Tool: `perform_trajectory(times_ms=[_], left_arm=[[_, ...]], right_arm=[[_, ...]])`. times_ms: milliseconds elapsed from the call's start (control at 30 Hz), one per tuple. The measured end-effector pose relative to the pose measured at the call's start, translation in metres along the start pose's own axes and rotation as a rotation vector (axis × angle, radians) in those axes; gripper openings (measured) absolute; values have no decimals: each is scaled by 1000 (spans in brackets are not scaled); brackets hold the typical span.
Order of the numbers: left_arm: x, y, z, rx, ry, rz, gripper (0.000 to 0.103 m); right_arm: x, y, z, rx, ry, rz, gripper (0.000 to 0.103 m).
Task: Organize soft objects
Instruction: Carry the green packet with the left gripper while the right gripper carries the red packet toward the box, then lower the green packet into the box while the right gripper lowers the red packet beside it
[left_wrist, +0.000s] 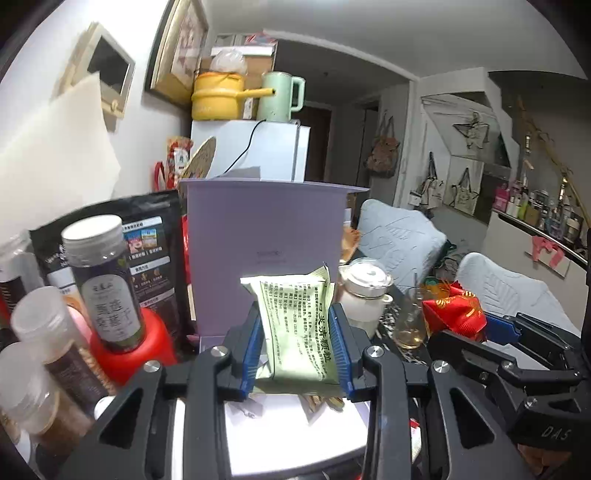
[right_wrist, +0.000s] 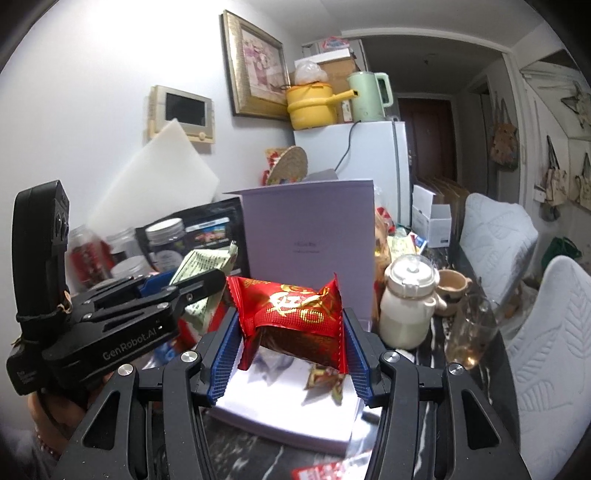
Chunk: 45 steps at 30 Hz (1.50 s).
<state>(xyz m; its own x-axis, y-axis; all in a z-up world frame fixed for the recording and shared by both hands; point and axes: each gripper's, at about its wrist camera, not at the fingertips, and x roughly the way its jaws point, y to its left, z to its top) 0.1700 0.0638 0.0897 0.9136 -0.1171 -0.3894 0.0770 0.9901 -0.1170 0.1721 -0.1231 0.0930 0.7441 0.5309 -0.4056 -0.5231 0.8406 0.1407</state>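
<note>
Two packets pinched between fingers: green packet (left_wrist: 295, 325) in left gripper (left_wrist: 297, 354), red packet (right_wrist: 295, 317) in right gripper (right_wrist: 290, 354).

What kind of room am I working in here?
Most likely a lived-in home, a cluttered dining or kitchen corner: a small white fridge topped with a yellow pot, a framed picture on the wall, and padded chairs beside the table.

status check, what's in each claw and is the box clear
Left claw shut on green packet. Right claw shut on red packet. Open lilac box below, small wrapper inside.
</note>
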Motion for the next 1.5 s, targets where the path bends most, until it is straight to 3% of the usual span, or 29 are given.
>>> perform_trajectory(times_ms=[433, 800, 1000, 1167, 1500], left_arm=[[74, 21, 6, -33, 45, 76, 34], [128, 29, -14, -27, 183, 90, 34], [146, 31, -25, -33, 244, 93, 34], [156, 31, -30, -21, 287, 118, 34], [183, 34, -46, -25, 403, 123, 34]], right_arm=[[85, -29, 20, 19, 37, -1, 53], [139, -50, 5, 54, 161, -14, 53], [156, -54, -6, 48, 235, -35, 53], [165, -61, -12, 83, 270, -2, 53], [181, -66, -21, 87, 311, -32, 53]])
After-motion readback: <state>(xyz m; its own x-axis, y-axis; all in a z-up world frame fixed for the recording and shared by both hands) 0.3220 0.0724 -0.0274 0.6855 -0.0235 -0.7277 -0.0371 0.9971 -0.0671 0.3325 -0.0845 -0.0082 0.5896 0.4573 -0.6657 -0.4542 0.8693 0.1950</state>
